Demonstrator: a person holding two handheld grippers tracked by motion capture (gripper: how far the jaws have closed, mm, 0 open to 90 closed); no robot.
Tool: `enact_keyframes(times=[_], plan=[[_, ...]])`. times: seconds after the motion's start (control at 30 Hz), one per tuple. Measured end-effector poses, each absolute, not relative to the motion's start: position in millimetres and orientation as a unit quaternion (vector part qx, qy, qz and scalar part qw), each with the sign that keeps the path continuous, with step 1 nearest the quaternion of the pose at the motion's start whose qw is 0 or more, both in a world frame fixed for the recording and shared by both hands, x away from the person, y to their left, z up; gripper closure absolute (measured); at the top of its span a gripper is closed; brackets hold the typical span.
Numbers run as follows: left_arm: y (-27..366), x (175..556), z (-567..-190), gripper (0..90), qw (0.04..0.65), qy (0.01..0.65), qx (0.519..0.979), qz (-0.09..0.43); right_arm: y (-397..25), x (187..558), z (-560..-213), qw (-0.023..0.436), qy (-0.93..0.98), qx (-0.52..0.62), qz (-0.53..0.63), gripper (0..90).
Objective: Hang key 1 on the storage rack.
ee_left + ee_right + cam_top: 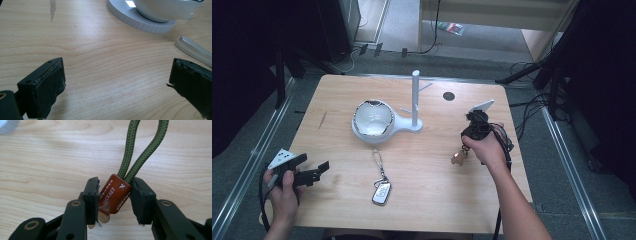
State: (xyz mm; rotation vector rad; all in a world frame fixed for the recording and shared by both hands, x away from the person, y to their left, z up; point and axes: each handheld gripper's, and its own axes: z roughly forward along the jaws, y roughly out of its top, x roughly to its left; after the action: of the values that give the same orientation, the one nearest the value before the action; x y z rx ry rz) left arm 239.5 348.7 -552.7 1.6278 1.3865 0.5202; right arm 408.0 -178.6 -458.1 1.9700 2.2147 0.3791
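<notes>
**Right claw pinches a brown tag, left claw waits wide open**

The right claw (113, 195) is closed on a small brown leather tag (113, 196). Both black jaws press its sides. A green cord loop (140, 150) comes out of the top of the tag and runs away over the wood. In the high view this claw (477, 131) sits on the right part of the desk (437, 200), near the right edge, with the tag (457, 157) just below it.

The left claw (314, 172) is near the front left corner of the desk. Its jaws stand far apart and hold nothing. Bare wood lies between them in the left gripper view.

A silver key fob (382, 192) with a clip lies near the front edge, between the two claws. A white bowl (373, 119) sits on a white stand (404, 125) with a tall post (415, 97), in the middle toward the back. The wood around the fob and on both sides of the stand is open.
</notes>
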Motion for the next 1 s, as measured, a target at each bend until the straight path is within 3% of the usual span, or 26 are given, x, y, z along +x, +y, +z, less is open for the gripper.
enact_keyframes(times=[0.63, 1.0], plan=[[349, 239, -553, 0.9, 0.453, 0.562, 0.659, 0.211, -177, 394, -428, 0.153, 0.737, 0.623, 0.211, 61.9], [349, 239, -553, 0.9, 0.453, 0.562, 0.659, 0.21, -173, 388, -412, 0.228, 0.726, 0.584, 0.282, 61.8]])
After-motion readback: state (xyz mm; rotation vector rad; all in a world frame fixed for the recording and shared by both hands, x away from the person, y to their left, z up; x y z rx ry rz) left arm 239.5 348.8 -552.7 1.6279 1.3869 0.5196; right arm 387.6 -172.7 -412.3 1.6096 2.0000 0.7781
